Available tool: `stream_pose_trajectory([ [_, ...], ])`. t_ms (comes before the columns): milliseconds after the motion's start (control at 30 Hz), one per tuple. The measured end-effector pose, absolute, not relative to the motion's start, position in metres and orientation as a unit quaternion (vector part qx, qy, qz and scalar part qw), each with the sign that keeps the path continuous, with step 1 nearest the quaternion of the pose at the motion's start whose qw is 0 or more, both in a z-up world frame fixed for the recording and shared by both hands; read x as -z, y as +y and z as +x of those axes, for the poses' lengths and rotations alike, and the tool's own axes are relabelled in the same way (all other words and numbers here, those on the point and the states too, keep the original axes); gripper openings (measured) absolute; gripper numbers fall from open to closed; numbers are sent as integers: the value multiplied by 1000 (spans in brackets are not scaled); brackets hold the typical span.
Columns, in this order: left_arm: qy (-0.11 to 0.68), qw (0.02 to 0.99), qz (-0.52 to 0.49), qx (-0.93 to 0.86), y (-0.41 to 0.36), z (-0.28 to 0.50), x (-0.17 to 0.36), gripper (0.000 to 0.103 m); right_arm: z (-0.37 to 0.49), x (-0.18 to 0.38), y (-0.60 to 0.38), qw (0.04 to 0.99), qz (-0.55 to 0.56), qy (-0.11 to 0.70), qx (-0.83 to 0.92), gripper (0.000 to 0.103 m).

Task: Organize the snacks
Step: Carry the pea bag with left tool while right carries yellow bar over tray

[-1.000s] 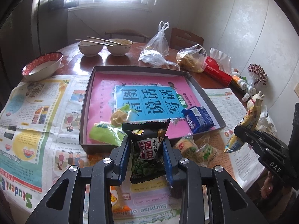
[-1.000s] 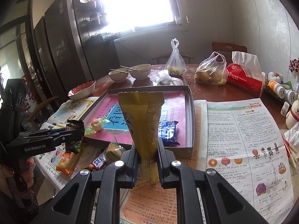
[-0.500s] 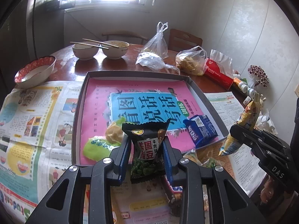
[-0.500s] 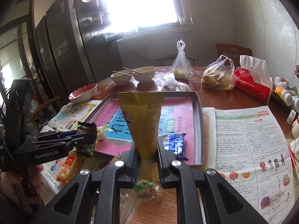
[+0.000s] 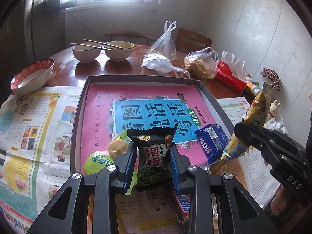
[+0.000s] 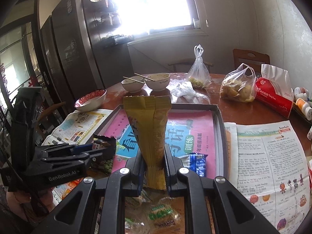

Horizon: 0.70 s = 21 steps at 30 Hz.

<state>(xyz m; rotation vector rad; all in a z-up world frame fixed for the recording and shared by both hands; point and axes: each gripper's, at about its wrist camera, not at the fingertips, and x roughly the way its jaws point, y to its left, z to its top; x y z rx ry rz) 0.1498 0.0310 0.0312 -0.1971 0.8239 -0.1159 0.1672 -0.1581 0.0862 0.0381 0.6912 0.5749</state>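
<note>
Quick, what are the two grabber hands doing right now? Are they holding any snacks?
Left gripper: closed on the black green-pea snack packet.
Right gripper: closed on the yellow snack packet.

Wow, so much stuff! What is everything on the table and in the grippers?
black snack pack: 1, black with green peas, held over the tray's near edge
yellow snack pack: 1, yellow, held upright at the tray's near edge
tray: 1, grey, pink-and-blue book cover inside, table middle
blue snack pack: 1, blue, tray's near right corner
green snack pack: 1, lime green, tray's near left
bowls: 2, white, chopsticks across, far side
red-rimmed bowl: 1, far left
plastic bags: 3, clear, behind tray
tissue pack: 1, red, far right
newspapers: several, under and beside tray
left gripper: black, shut on black pack
right gripper: black, shut on yellow pack
</note>
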Motion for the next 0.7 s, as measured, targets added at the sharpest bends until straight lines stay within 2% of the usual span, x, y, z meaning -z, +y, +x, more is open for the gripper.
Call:
stream_pose_trajectory([
  [700,413,905,-94,52,29,169,-11,34,190,-65,-144,892,23,360,-272,18],
])
